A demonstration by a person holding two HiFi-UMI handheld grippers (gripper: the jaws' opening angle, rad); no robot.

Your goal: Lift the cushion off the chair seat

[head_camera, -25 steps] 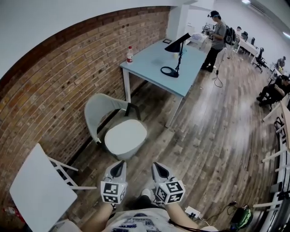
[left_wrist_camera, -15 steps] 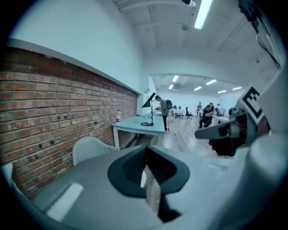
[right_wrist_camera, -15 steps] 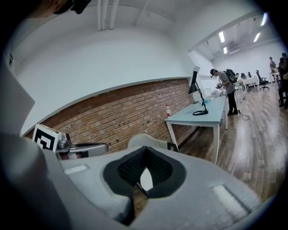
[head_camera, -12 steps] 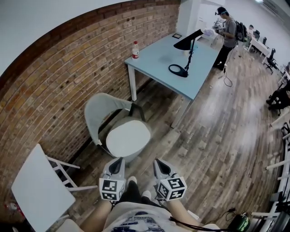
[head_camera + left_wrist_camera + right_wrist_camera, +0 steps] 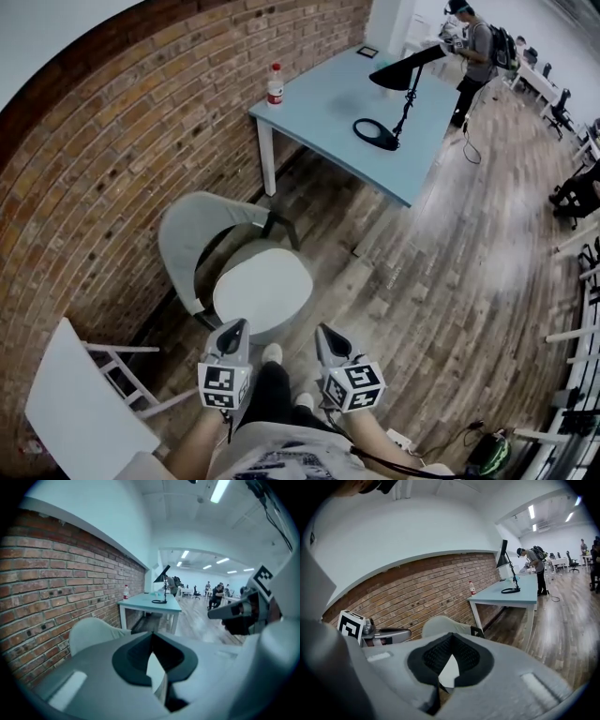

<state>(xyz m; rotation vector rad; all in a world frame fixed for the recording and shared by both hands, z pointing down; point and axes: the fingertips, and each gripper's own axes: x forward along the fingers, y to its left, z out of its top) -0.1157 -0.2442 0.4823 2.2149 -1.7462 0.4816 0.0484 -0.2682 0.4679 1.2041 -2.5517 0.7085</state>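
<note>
- Both forearms reach out from the bottom of the head view, side by side. Each holds tongs that point forward and a little downward at the chair [image 5: 187, 234].
- The left tongs [image 5: 233, 326] have their marker cube nearest the person. Their tip lies just short of the cushion's near edge in the head view, and no view shows it touching.
- The right tongs [image 5: 322, 330] stand level with the left, a gap between them. Their tip is over bare floor [image 5: 450, 281], just right of the seat.
- In the left gripper view the left tongs [image 5: 151, 635] are clenched, the dark pads meeting in one line with nothing gripped. The right tongs show at that view's right edge.
- In the right gripper view the right tongs [image 5: 450, 637] are likewise clenched and empty. The left tongs appear at its left.
- The cushion [image 5: 264, 289], round and white, lies flat on the seat, in front of the curved grey backrest.
- The chair stands against the brick wall [image 5: 103, 178]. Beyond it is the pale blue surface [image 5: 319, 108], carrying a bottle [image 5: 275, 84] and a black lamp [image 5: 401, 75].
</note>
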